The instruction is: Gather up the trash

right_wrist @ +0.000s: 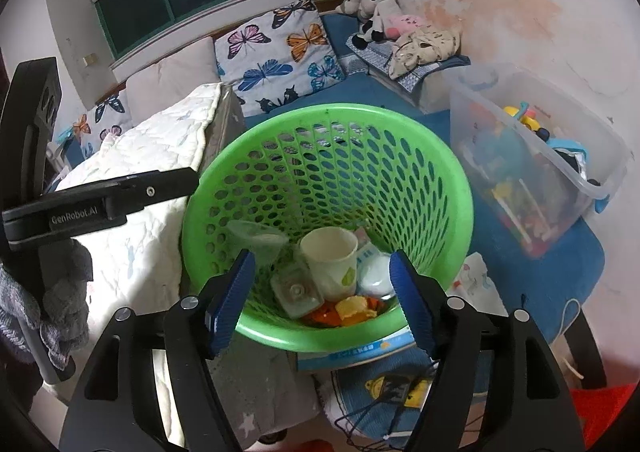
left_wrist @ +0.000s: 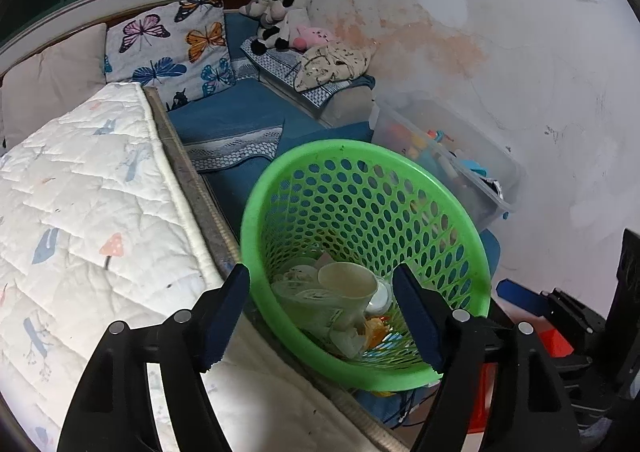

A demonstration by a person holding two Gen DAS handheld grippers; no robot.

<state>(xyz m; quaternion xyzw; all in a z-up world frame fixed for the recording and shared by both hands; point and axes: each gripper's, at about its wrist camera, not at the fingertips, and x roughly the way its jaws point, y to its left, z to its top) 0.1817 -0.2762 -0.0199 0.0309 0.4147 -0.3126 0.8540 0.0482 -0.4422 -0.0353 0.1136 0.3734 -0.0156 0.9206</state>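
Note:
A green perforated plastic basket (left_wrist: 460, 228) (right_wrist: 452, 179) stands beside the bed. It holds trash: a paper cup (left_wrist: 350, 284) (right_wrist: 332, 256), clear plastic lids and packaging (right_wrist: 256, 238), a white wrapper (right_wrist: 374, 272) and orange scraps (right_wrist: 352, 308). My left gripper (left_wrist: 324, 316) is open and empty, just above the basket's near rim. My right gripper (right_wrist: 322, 300) is open and empty, also over the basket's near side. The left gripper's black body (right_wrist: 100, 199) shows at the left of the right wrist view.
A white quilted mattress (left_wrist: 80, 211) lies left of the basket. Butterfly pillows (left_wrist: 172, 47), stuffed toys (left_wrist: 280, 15) and folded cloth sit behind on blue bedding. A clear bin of toys (right_wrist: 536, 171) stands to the right. A booklet (right_wrist: 360, 352) and cords lie under the basket's front.

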